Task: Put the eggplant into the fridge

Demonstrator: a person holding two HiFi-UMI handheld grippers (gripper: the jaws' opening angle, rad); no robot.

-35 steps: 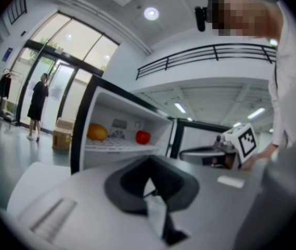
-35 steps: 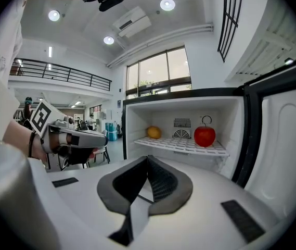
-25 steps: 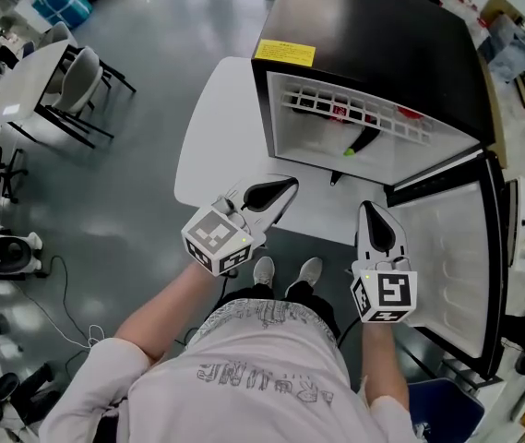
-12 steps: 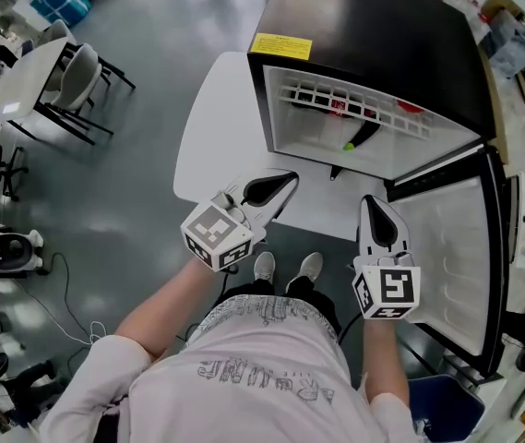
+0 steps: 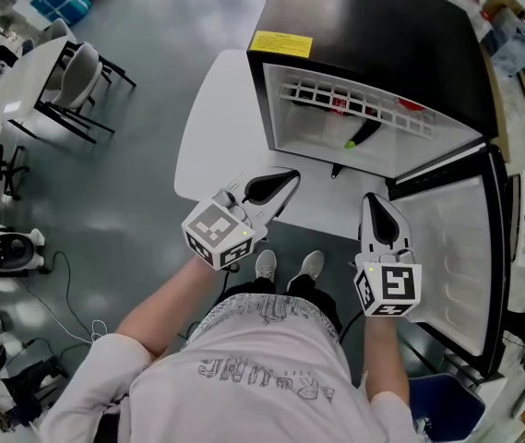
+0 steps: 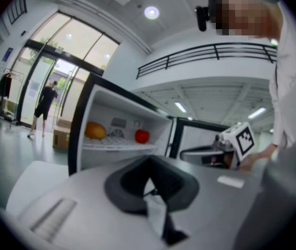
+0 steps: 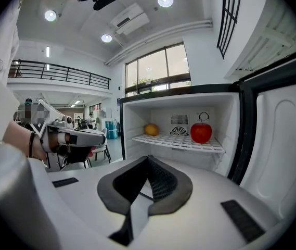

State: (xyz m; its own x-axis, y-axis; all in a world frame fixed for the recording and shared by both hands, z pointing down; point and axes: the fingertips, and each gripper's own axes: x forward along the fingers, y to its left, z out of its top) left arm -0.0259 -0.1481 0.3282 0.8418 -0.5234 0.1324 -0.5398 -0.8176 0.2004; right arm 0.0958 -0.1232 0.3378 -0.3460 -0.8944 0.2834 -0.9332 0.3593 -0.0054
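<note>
Both claws are clenched on nothing: the left claw (image 5: 285,179) and right claw (image 5: 374,202) sit side by side before the open fridge (image 5: 373,35). The eggplant (image 5: 365,135) lies inside, beneath the wire shelf (image 5: 354,101).

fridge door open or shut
Open: the door stands swung out at the right, and the shelf with an apple shows inside the fridge.

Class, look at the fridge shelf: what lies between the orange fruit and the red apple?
Nothing: the shelf is bare between the orange fruit and the apple. A round vent sits on the wall behind. The right gripper view shows it.
</note>
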